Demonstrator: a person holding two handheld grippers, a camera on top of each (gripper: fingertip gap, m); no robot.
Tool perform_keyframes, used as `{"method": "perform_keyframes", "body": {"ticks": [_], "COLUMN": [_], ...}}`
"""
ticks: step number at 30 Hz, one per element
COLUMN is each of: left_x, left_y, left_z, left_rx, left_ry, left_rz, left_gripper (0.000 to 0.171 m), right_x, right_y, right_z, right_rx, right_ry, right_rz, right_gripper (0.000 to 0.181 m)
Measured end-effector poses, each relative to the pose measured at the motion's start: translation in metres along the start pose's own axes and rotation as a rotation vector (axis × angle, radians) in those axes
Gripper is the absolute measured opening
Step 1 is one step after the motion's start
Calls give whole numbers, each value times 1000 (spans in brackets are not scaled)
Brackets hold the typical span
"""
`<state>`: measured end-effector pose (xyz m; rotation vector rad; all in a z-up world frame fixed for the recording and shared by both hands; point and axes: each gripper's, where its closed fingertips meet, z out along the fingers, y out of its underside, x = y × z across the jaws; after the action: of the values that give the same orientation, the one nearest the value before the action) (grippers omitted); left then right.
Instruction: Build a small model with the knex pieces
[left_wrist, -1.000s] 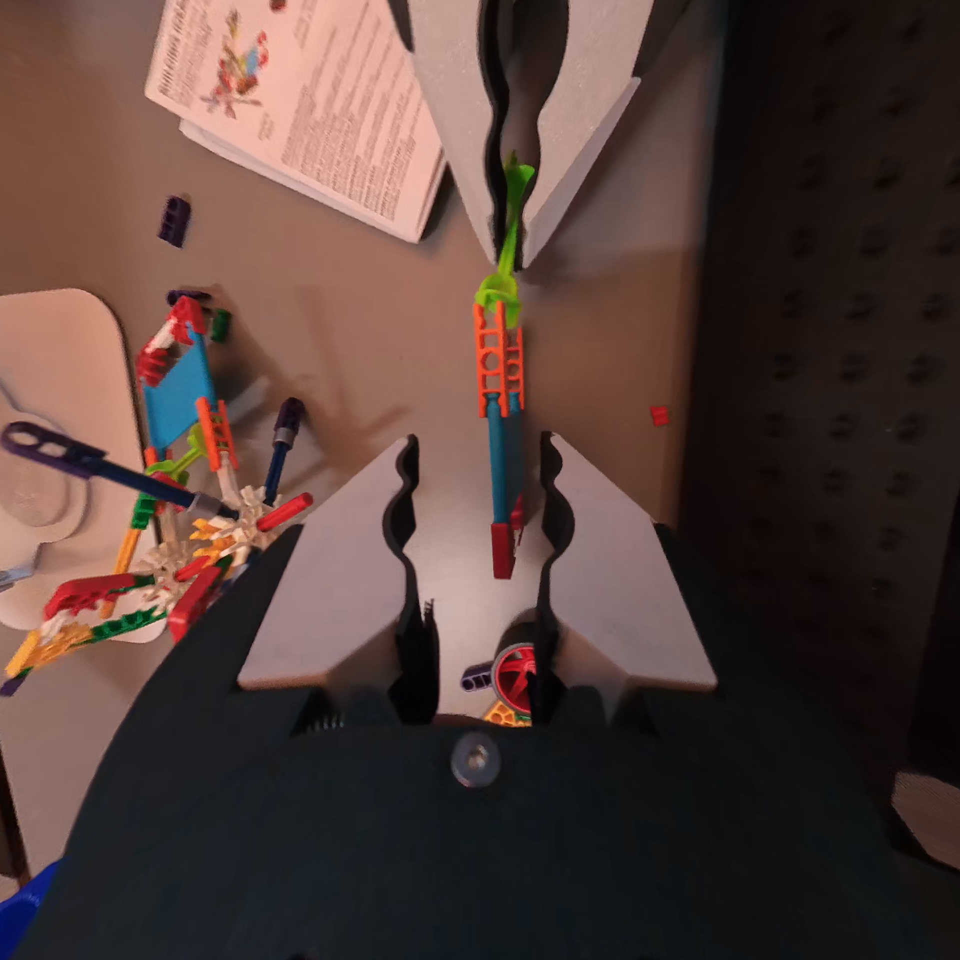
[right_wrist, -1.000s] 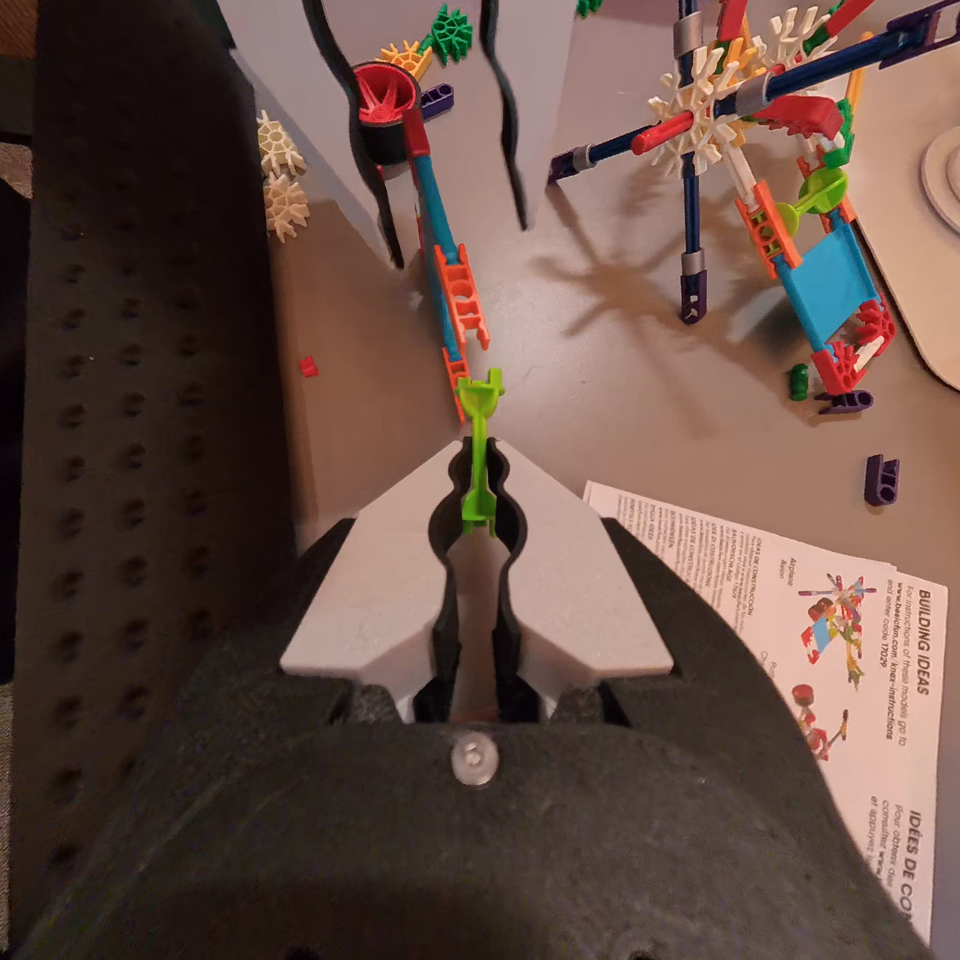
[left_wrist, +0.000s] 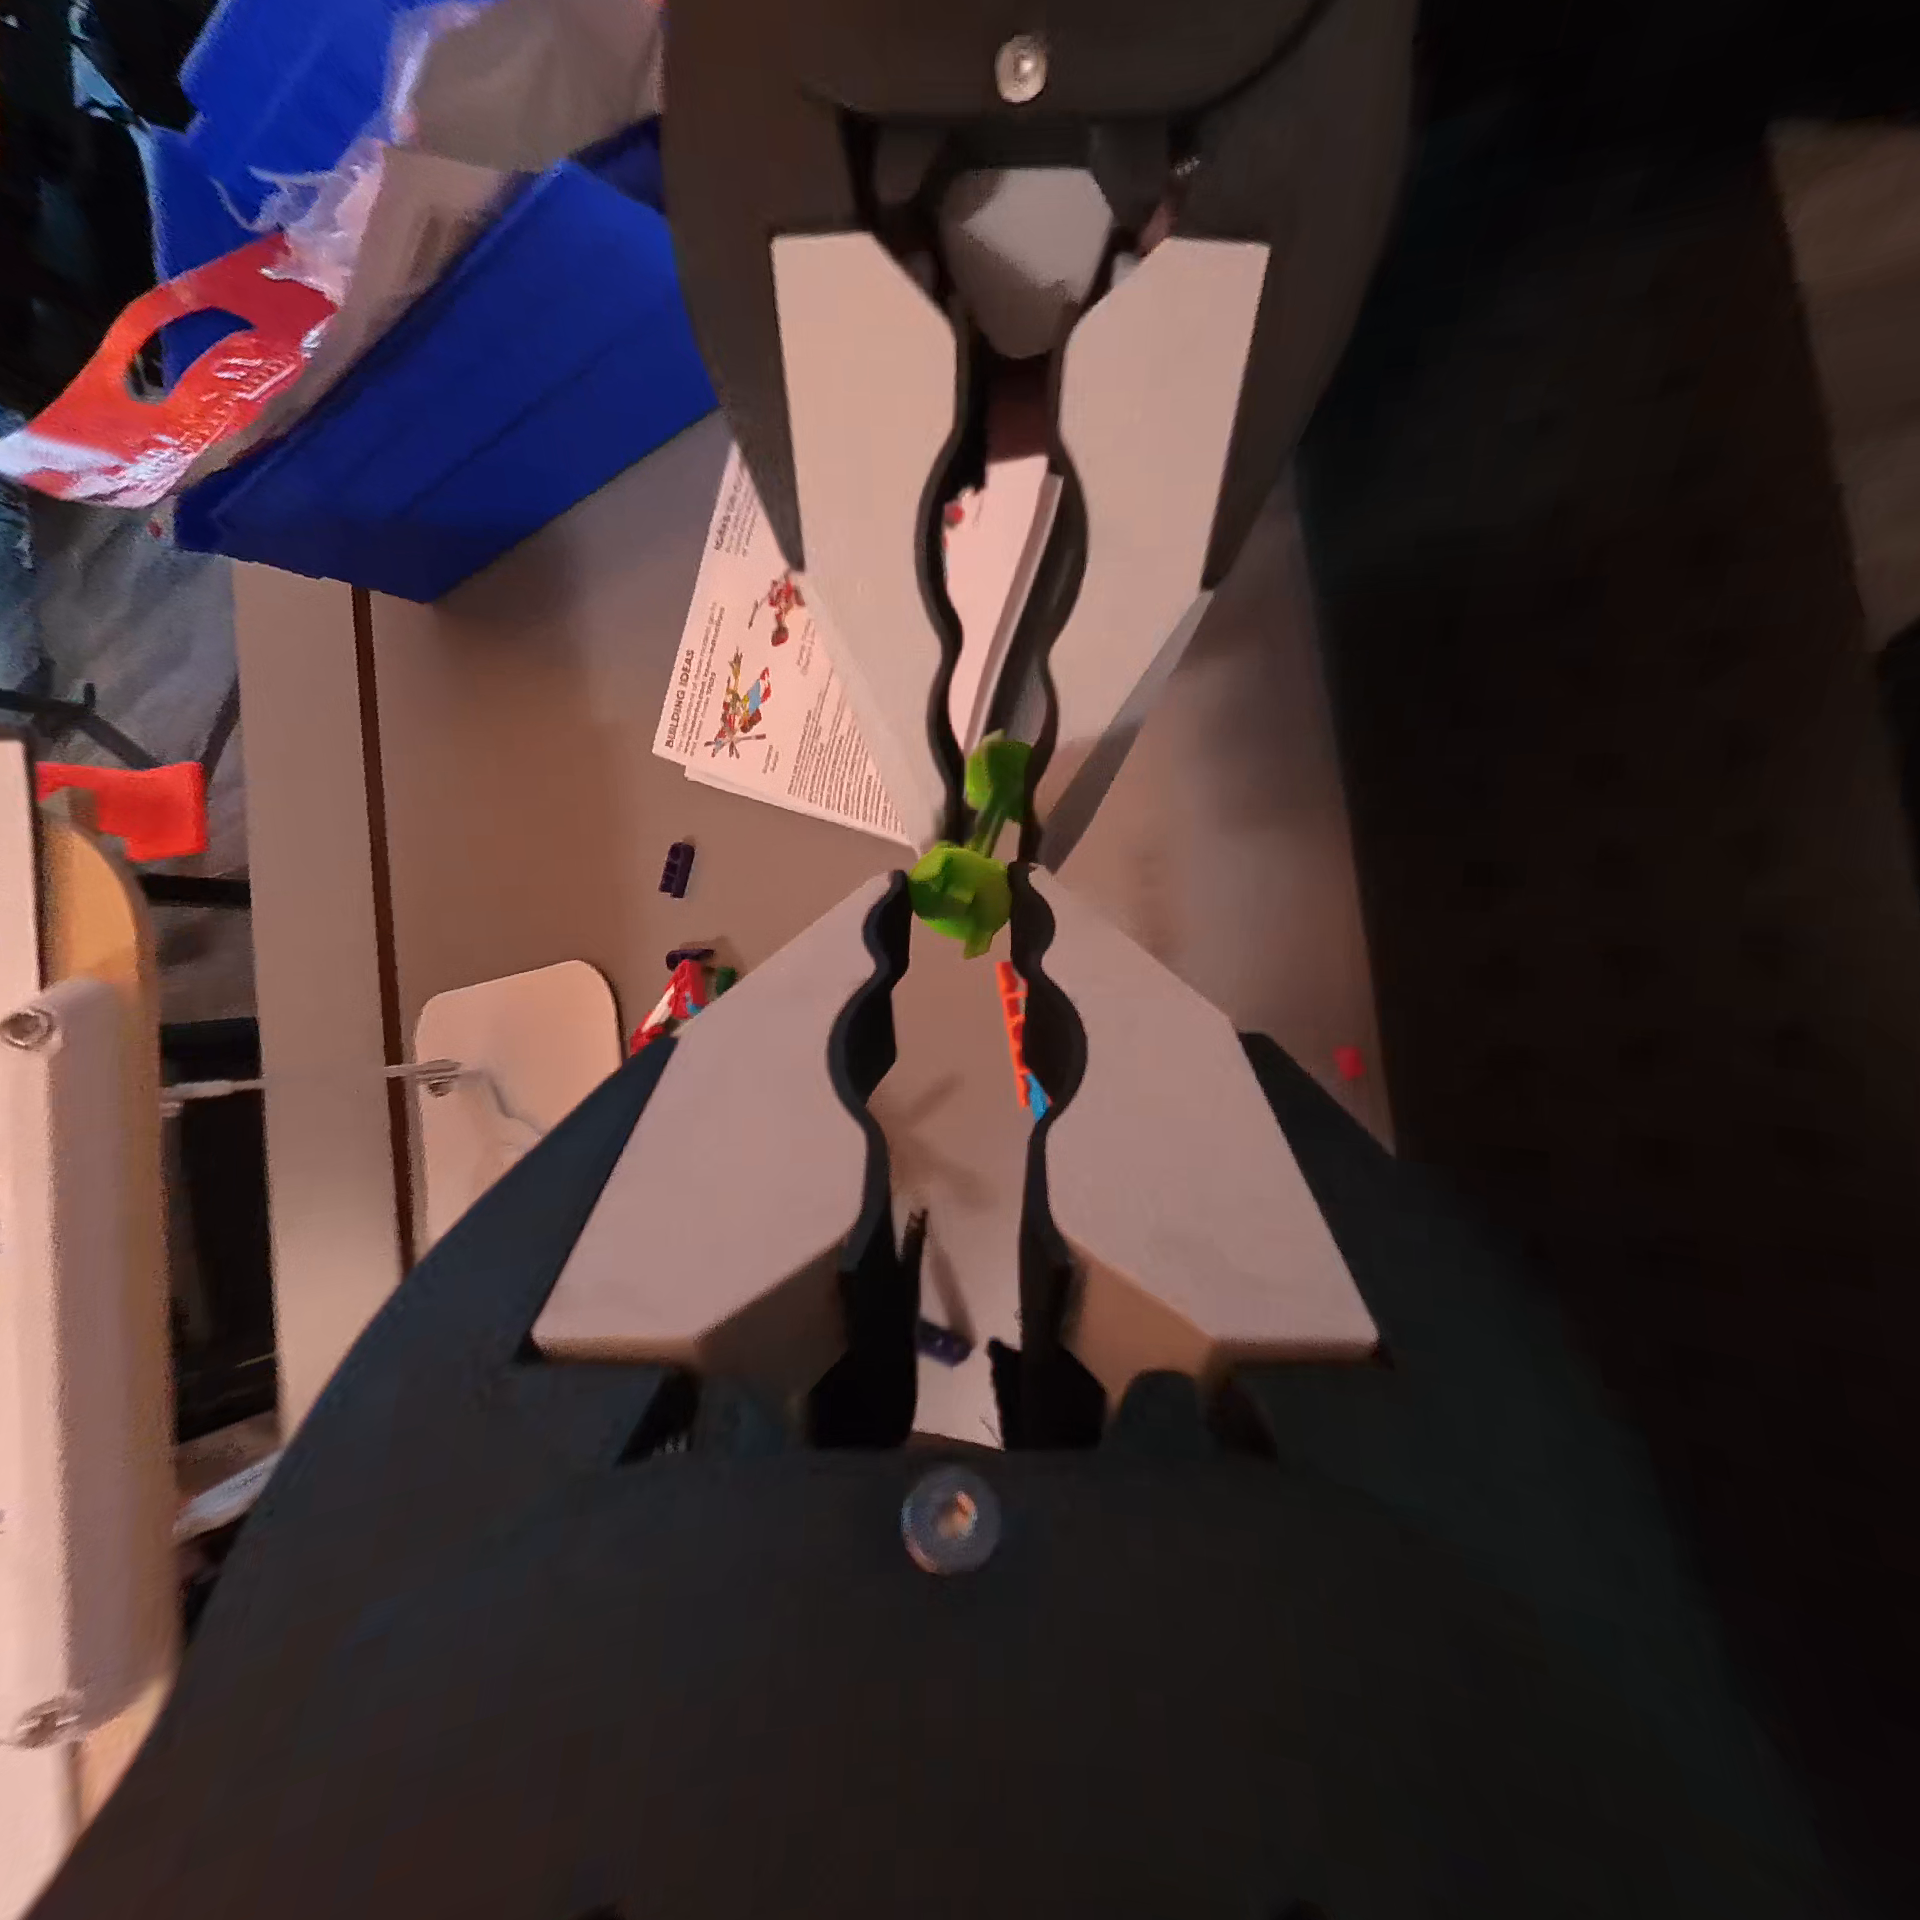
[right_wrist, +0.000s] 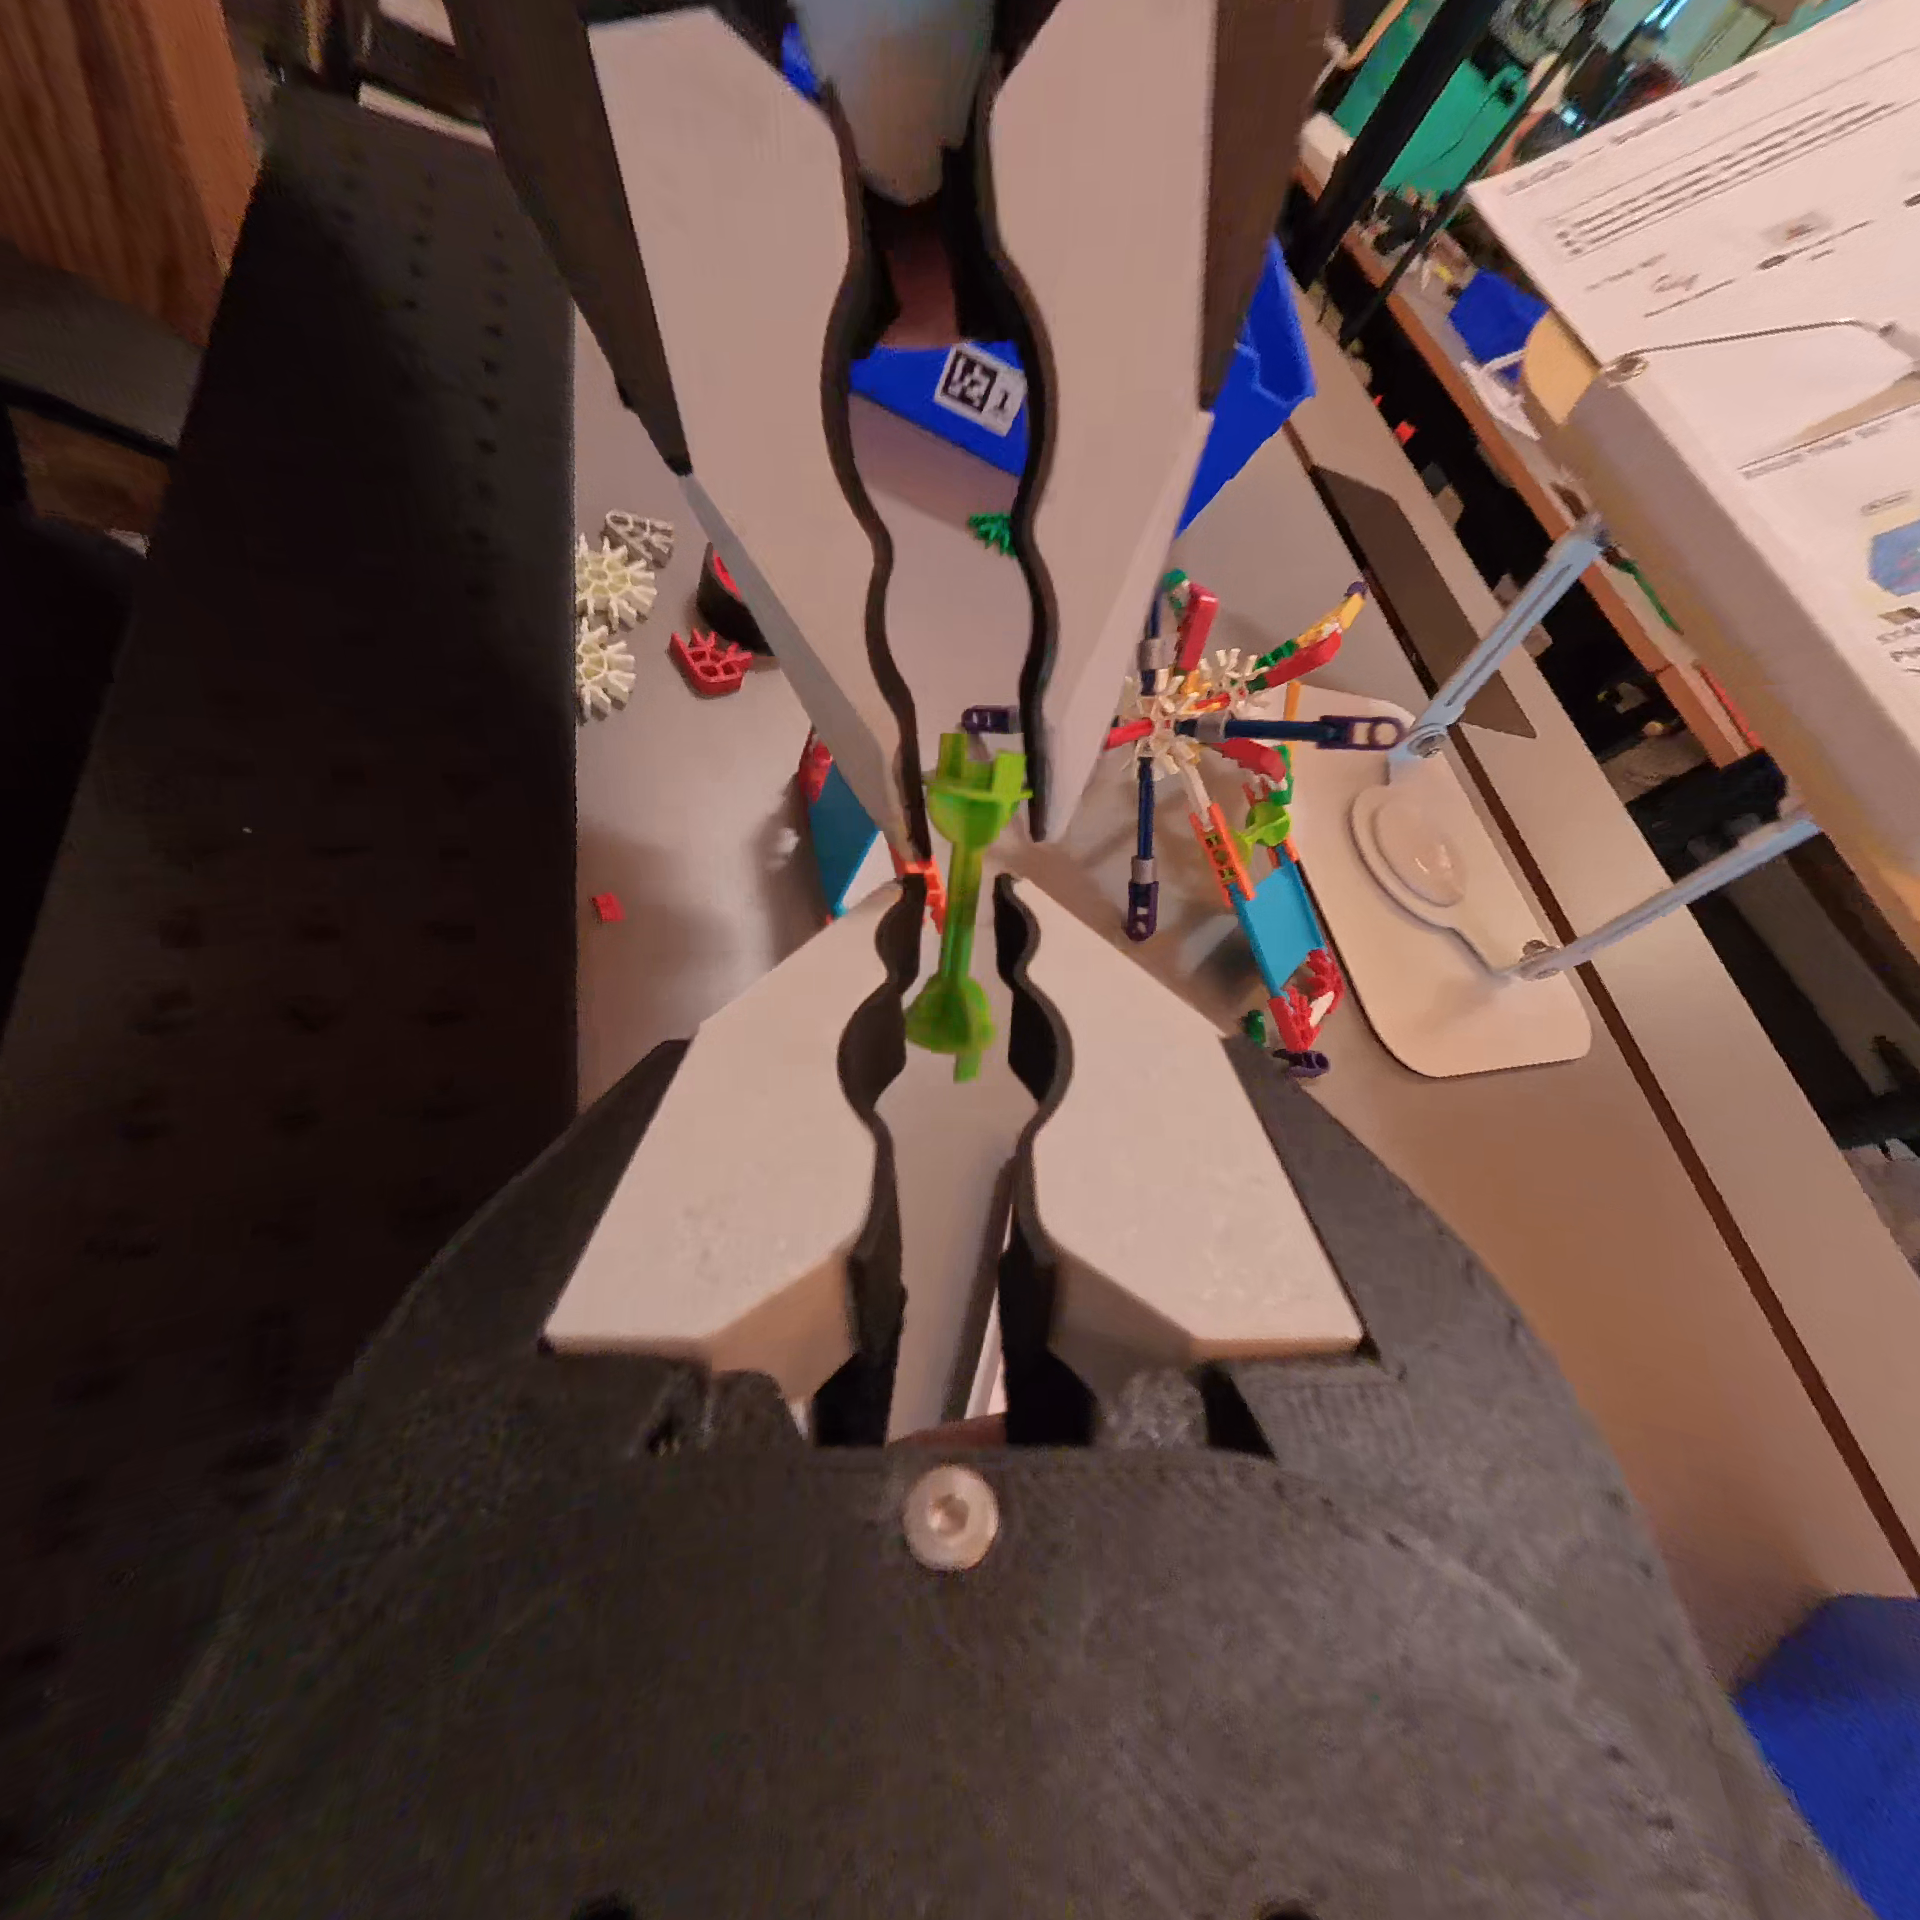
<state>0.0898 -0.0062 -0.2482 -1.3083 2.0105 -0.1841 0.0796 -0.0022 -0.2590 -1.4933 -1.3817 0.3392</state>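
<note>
A lime-green rod with a clip head (right_wrist: 954, 935) hangs in the air between both grippers, which meet tip to tip. My left gripper (left_wrist: 961, 888) is shut on the rod's clip head (left_wrist: 961, 899). My right gripper (right_wrist: 954, 891) has its jaws narrowly around the rod's shaft and flanged end. The right gripper enters the left wrist view from above (left_wrist: 992, 826), and the left gripper enters the right wrist view from above (right_wrist: 977, 831). A blue panel with an orange ladder piece (right_wrist: 842, 831) lies just beneath. I cannot tell whether it touches the rod.
A colourful rod-and-connector model (right_wrist: 1205, 727) stands to the right, next to a white stand base (right_wrist: 1455, 935). Loose white connectors (right_wrist: 613, 592) and a red piece (right_wrist: 712, 660) lie beside black perforated foam (right_wrist: 312, 727). A leaflet (left_wrist: 769, 717) and a blue bin (left_wrist: 447, 395) are farther off. My left and right fingertips are right by each other.
The left gripper has come forward to the green rod and closed from wide open onto its head. Both grippers have tilted up and lifted. The right jaws stand slightly wider.
</note>
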Motion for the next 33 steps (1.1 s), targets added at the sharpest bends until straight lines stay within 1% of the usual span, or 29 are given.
{"method": "perform_keyframes", "body": {"ticks": [2,6,11,14,15,16,17,19,20,21,24,26,29,33], "left_x": [4,3,5,-1,-4,-10,-15,-15,-18,-17,-7,5,15,21], "left_y": [5,7,6,4,2,0,2,10,10,15,36,47,69,82], "left_z": [2,4,4,6,6,5,1,-5,-8,-9,-10,-7,1,11], "left_rx": [-72,-164,-239,-265,-256,-248,-246,-234,-203,-190,-169,-131,-138,-122], "left_ry": [22,31,51,9,-16,-52,-68,-65,-95,-96,-62,-10,27,66], "left_rz": [64,170,326,381,373,344,303,234,203,162,38,-49,-108,-161], "left_gripper": [16,16,16,17,21,28,32,36,33,33,35,35,36,31], "right_x": [-2,-3,-6,0,1,3,4,6,6,5,2,1,3,4], "right_y": [2,3,4,5,5,4,3,5,7,9,13,12,14,17], "right_z": [5,7,6,6,4,3,1,-2,-2,-2,1,2,5,10], "right_rx": [-33,-41,-33,-11,8,32,57,90,100,111,131,146,148,143], "right_ry": [-11,-14,-48,-46,-52,-58,-64,-88,-104,-122,-180,-197,-202,-207], "right_rz": [-14,-14,17,73,97,124,153,207,234,261,313,333,369,401], "right_gripper": [5,5,5,3,3,3,3,3,3,3,2,2,2,2]}}
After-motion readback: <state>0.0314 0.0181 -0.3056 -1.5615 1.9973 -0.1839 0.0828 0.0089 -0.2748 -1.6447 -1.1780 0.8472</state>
